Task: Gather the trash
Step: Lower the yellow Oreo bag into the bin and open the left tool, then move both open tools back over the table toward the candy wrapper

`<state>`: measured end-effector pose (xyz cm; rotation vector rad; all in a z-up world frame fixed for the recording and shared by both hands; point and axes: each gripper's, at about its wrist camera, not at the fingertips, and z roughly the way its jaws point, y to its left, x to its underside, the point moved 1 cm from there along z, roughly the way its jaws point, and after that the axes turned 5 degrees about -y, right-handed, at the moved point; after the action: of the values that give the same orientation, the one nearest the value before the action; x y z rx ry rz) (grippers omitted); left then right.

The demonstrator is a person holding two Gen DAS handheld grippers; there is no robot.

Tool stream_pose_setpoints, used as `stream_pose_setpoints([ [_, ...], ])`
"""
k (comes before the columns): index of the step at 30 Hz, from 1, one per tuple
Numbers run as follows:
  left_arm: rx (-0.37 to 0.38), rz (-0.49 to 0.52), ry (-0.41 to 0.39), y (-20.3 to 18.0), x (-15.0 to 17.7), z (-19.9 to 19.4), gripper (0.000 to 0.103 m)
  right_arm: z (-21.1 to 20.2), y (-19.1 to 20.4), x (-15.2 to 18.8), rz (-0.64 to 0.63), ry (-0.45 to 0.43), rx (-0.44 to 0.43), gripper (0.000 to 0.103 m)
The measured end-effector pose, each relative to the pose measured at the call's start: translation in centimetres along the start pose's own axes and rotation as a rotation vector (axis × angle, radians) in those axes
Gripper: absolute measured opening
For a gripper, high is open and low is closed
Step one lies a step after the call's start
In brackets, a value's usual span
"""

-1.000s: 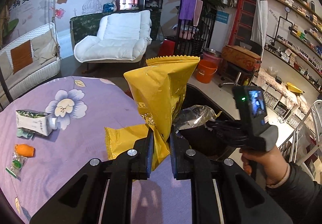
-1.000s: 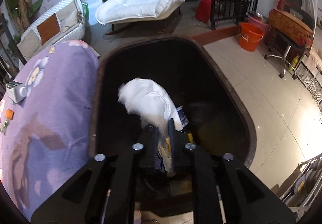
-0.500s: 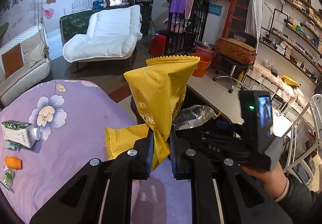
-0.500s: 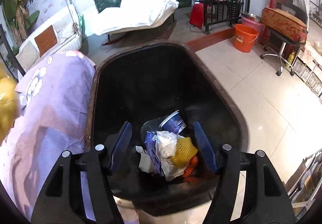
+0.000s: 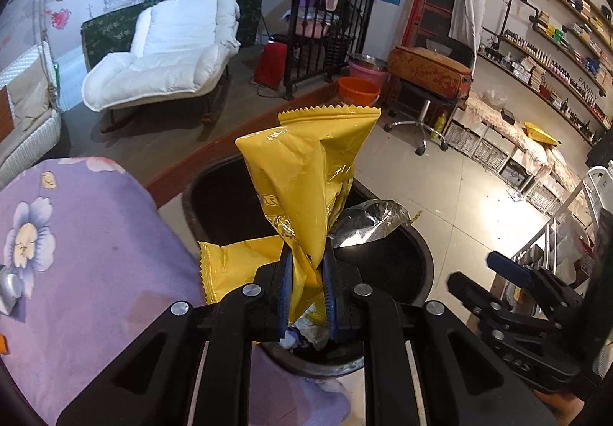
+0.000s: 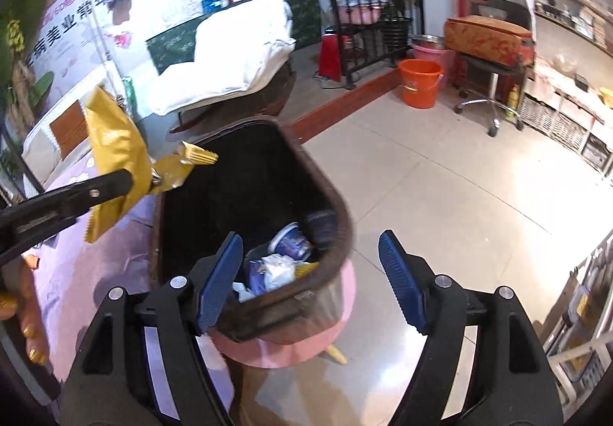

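Observation:
My left gripper (image 5: 306, 265) is shut on a yellow snack bag (image 5: 306, 181) and holds it upright above the near rim of the black-lined trash bin (image 5: 417, 246). In the right wrist view the same yellow bag (image 6: 115, 150) hangs in the left gripper at the bin's left edge. My right gripper (image 6: 310, 272) is open and empty, above the bin's near right corner. The bin (image 6: 337, 219) holds crumpled wrappers and a blue cup (image 6: 291, 244). The right gripper also shows at lower right in the left wrist view (image 5: 498, 284).
A table with a purple flowered cloth (image 5: 88, 234) stands left of the bin. Tiled floor (image 6: 459, 188) lies to the right, with an orange bucket (image 6: 419, 83) and a stool (image 6: 486, 50) further back. A white lounge chair (image 5: 168, 50) stands behind.
My right gripper opened and dropped its wrapper into the bin, then pulled back to the right. My left gripper moved right with the yellow bag, from over the table to over the bin.

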<state>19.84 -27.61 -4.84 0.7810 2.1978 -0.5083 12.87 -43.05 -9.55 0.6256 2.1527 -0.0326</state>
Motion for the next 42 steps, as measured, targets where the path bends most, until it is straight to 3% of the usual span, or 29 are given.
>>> stream_pose_setpoints([
  [11,0.012,0.008,0.095,-1.8,0.3,4.2,0.015,-1.6,-2.7,0.1,0.03,-0.023,0.055,0.076],
  [13,0.008,0.008,0.105,-1.7,0.3,4.6,0.023,-1.7,-3.0,0.0,0.042,-0.024,0.056,0.079],
  [15,0.004,0.004,0.111,-1.7,0.3,4.8,0.049,-1.8,-3.3,0.0,0.046,-0.028,0.062,0.081],
  [18,0.013,-0.011,0.09,-1.7,0.2,4.6,0.072,-1.8,-3.6,-0.2,0.053,-0.03,0.068,0.082],
  [32,-0.027,0.008,0.028,-1.2,0.6,1.0,0.08,-1.8,-2.5,-0.7,0.042,-0.04,0.049,0.083],
  [42,-0.127,-0.027,-0.025,2.6,3.5,-4.2,0.083,-1.9,2.2,-0.6,-0.037,-0.032,-0.054,0.084],
])
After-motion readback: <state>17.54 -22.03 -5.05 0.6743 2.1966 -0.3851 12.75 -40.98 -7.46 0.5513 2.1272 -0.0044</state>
